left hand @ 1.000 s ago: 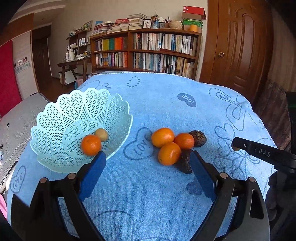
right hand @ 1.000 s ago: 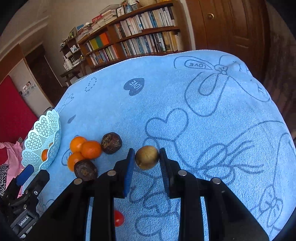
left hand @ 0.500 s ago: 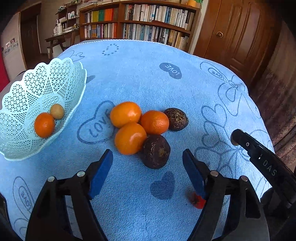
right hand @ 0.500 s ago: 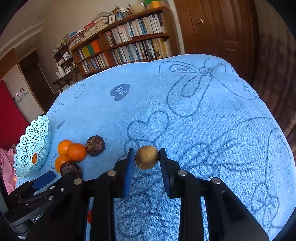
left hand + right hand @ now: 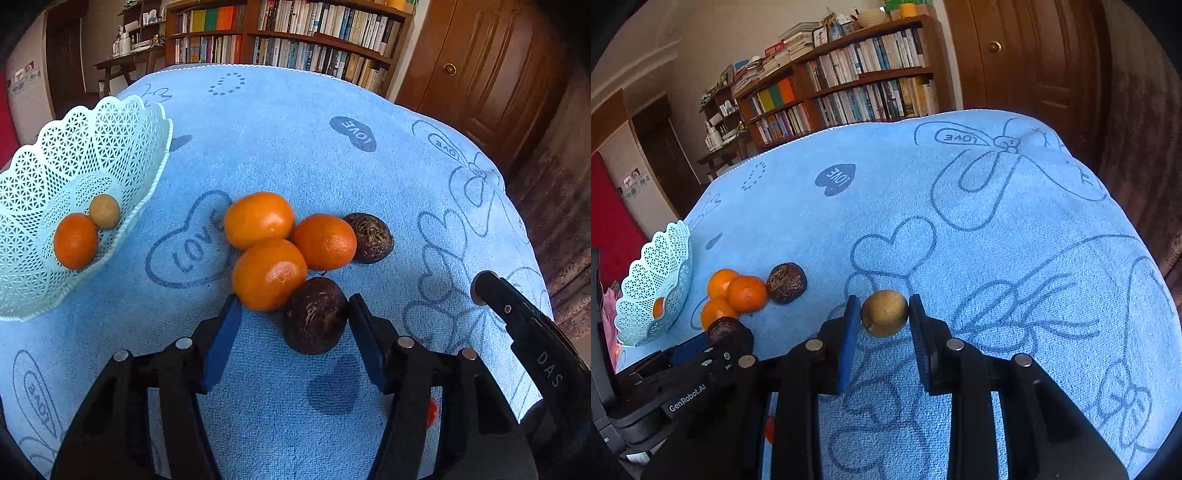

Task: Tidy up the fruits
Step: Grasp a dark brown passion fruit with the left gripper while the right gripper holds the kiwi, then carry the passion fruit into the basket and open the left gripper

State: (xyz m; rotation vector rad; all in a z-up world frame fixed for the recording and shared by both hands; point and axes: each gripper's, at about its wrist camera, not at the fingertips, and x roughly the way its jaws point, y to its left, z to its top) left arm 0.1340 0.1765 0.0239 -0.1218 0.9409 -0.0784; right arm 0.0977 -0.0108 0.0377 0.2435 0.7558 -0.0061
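Three oranges (image 5: 271, 273) lie clustered on the blue towel, with a dark passion fruit (image 5: 316, 315) in front of them and a second one (image 5: 369, 238) to their right. My left gripper (image 5: 293, 314) is open, and the near dark fruit and the edge of the front orange sit between its blue pads. A pale green lattice basket (image 5: 122, 125) at left holds one orange (image 5: 75, 240) and a small yellow-brown fruit (image 5: 104, 211). My right gripper (image 5: 884, 314) is shut on another small yellow-brown fruit (image 5: 884, 313), held above the towel. The right wrist view also shows the basket (image 5: 670, 254) far left.
A blue towel (image 5: 295, 129) with "LOVE" hearts covers the table and drops off at the right edge. The right gripper's body (image 5: 532, 339) reaches in at lower right in the left wrist view. A small red object (image 5: 431, 412) lies near it. A bookshelf (image 5: 842, 85) and wooden door (image 5: 1034, 51) stand behind.
My left gripper swung right from the basket and came down low around the near dark fruit. The right gripper kept its hold on the yellow-brown fruit and lifted slightly.
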